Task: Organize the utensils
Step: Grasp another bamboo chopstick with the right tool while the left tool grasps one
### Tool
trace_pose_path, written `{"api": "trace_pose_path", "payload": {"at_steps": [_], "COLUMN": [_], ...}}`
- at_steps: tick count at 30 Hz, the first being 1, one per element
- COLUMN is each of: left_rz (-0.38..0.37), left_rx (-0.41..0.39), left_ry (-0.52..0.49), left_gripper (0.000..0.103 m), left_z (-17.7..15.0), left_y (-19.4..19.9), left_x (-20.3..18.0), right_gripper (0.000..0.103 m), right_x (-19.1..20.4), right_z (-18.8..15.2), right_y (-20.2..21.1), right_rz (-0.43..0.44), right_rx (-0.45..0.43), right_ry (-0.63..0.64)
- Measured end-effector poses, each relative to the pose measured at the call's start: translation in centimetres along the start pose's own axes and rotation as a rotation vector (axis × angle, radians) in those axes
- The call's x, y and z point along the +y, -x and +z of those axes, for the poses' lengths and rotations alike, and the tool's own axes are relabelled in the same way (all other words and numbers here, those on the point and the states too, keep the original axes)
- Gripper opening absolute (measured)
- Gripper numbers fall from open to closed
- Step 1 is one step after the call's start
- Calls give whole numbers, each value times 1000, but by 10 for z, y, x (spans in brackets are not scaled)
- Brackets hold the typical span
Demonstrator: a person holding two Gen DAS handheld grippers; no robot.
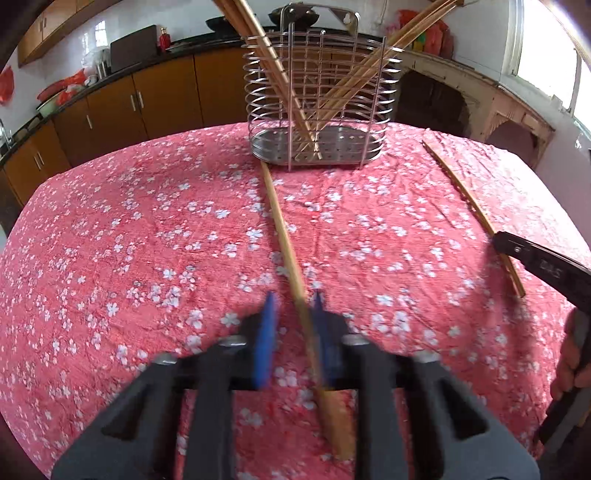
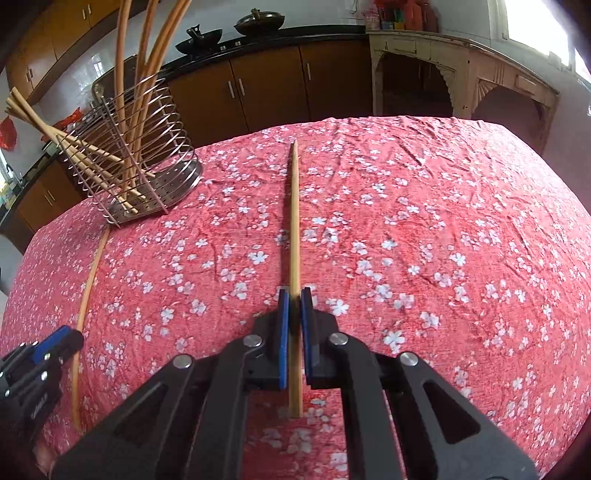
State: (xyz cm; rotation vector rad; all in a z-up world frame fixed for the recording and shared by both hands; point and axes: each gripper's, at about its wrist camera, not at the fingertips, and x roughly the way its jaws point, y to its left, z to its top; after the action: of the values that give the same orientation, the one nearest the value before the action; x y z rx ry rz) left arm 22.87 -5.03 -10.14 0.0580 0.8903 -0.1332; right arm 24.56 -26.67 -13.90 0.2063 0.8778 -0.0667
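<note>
A wire utensil holder (image 1: 317, 107) stands at the table's far side with several wooden chopsticks leaning in it; it also shows in the right wrist view (image 2: 136, 158). One chopstick (image 1: 284, 240) lies on the cloth and runs between my left gripper's (image 1: 293, 306) blue pads, which are open with a gap around it; the image is blurred. My right gripper (image 2: 294, 295) is shut on a second chopstick (image 2: 294, 221). That chopstick (image 1: 469, 206) and the right gripper (image 1: 535, 258) show at the right of the left wrist view. The left gripper (image 2: 48, 354) shows at the right wrist view's lower left.
The table is covered by a pink floral cloth (image 1: 147, 240). Brown kitchen cabinets (image 1: 147, 99) and a counter with woks (image 2: 229, 33) stand behind it. A worn pale side table (image 2: 461, 74) stands at the right.
</note>
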Motion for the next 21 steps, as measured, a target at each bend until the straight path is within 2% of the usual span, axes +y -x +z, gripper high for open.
{"api": "trace_pose_path", "payload": {"at_steps": [2,7,9,13,17,21], "left_rz": [5,89,62,30,52,37], "left_rx": [8,2,8,7,-11,-13], "left_ry": [53,145,177,174,133,130], "left_gripper": [7,7,7,7,10,13], "left_z": [4,13,14,12,8,5], "left_y": [-3,-7,-7,-5,-4,-2], "left_x": [16,65,82,95,93,89], "right_gripper": [8,8,8,8,8,8], "right_x": [3,13,15,15,14,11], "right_z": [-2,-6,-9,-9,-9,-10], "right_y": [2,5,6,5,5,6], "right_rz": [12,42,37,29,28,36], "right_rx": [1,6,4,-1,1,1], "right_ry": [15,63,79,89,91,86]}}
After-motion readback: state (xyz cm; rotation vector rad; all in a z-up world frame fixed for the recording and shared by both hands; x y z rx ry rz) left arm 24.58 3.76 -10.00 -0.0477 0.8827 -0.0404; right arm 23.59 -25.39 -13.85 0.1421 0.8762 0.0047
